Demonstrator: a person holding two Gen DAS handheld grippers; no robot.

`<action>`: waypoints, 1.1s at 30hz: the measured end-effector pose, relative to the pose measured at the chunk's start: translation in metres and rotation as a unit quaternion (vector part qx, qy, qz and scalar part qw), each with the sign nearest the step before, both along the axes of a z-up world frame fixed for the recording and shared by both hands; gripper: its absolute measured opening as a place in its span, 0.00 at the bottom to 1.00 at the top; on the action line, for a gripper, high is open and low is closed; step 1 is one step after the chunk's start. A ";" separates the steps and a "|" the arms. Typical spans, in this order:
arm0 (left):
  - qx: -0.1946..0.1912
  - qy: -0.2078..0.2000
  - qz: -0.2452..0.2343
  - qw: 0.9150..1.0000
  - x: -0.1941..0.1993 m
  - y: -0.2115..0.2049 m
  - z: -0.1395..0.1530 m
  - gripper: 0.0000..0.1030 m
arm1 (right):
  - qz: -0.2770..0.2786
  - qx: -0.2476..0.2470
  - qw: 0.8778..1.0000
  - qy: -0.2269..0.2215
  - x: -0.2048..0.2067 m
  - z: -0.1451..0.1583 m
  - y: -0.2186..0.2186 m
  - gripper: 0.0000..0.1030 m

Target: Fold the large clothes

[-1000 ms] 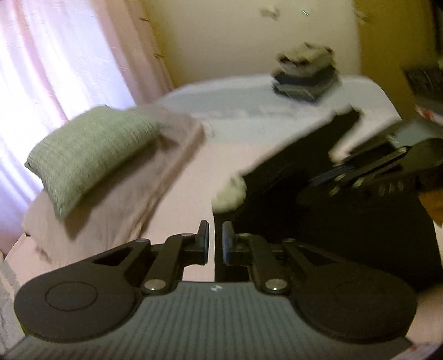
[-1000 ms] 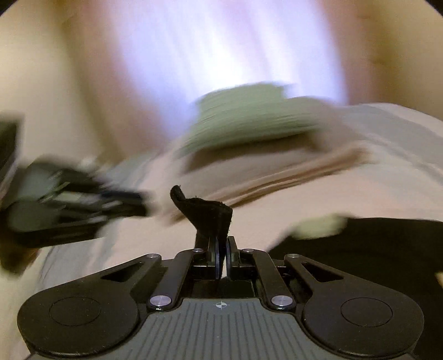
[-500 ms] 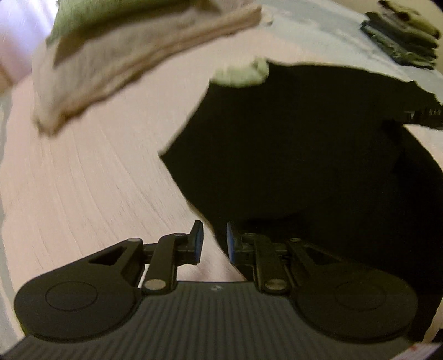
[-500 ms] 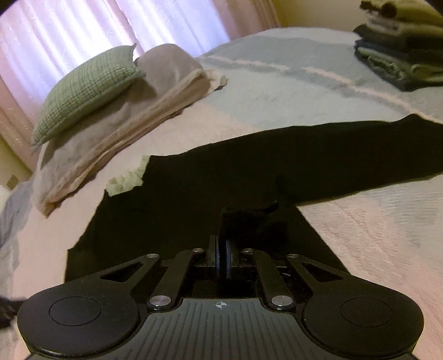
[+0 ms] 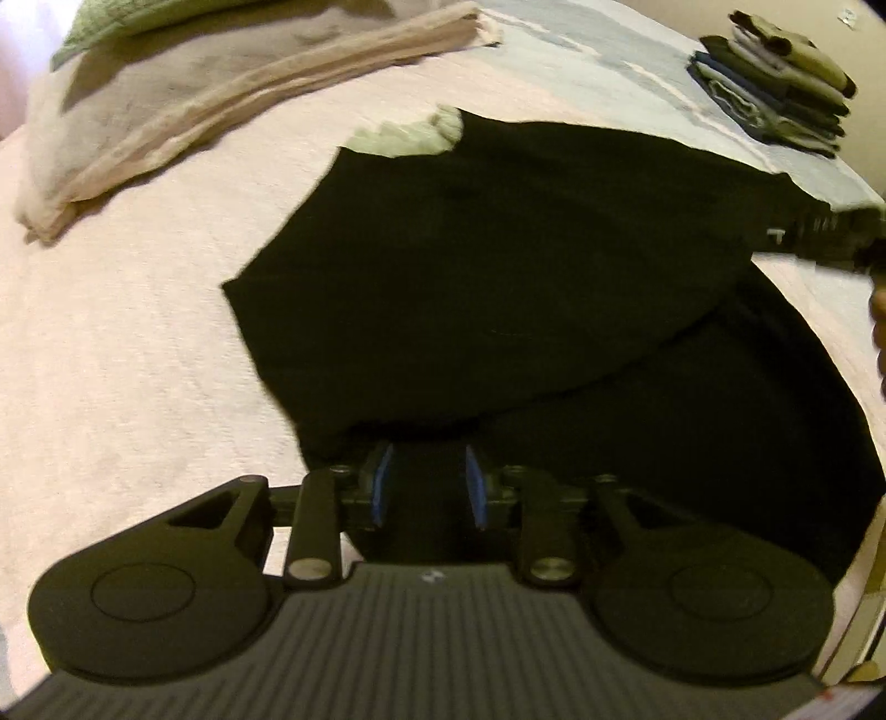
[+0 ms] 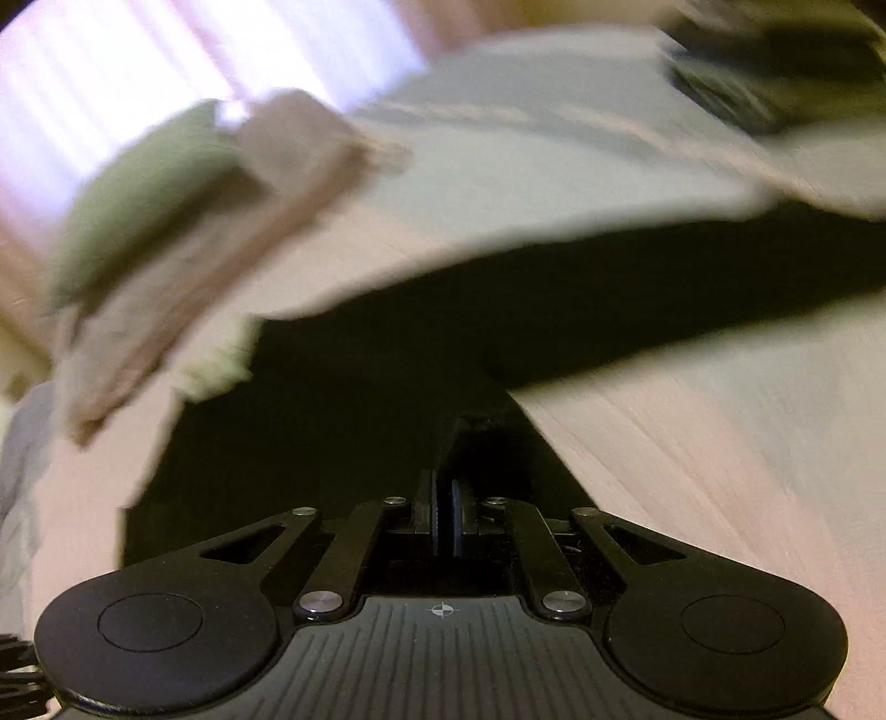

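Change: half a second ago the left gripper (image 5: 426, 487) hovered at the garment's left edge with a narrower gap; it now sits over the black cloth with its fingers spread wider. The right wrist view was sharp then and is smeared by motion now.
Garment (image 5: 498, 266): black, spread flat on the bed (image 5: 122, 354), one long part reaching off to the right; a pale green patch (image 5: 410, 133) lies at its far edge.
Left gripper: fingers apart, blue pads (image 5: 381, 487) showing, cloth beneath and between them, nothing pinched.
Right gripper (image 6: 447, 518): fingers pressed close, a tuft of black cloth pinched between them.
Bed: pinkish cover, pale blue farther off.
Blanket (image 5: 166, 105): folded, beige, far left, a green pillow (image 5: 111, 22) on top.
Stack (image 5: 775, 77): folded clothes at the far right of the bed, well apart from the garment.
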State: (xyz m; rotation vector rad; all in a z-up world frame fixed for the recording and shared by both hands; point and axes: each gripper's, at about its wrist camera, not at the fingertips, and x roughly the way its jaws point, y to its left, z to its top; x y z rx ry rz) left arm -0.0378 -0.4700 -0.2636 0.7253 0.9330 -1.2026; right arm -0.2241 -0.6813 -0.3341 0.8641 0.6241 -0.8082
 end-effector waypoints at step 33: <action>-0.033 -0.018 0.160 0.986 -0.067 -0.111 0.034 0.75 | -0.158 -0.017 0.985 0.071 -0.155 0.037 -0.141 0.48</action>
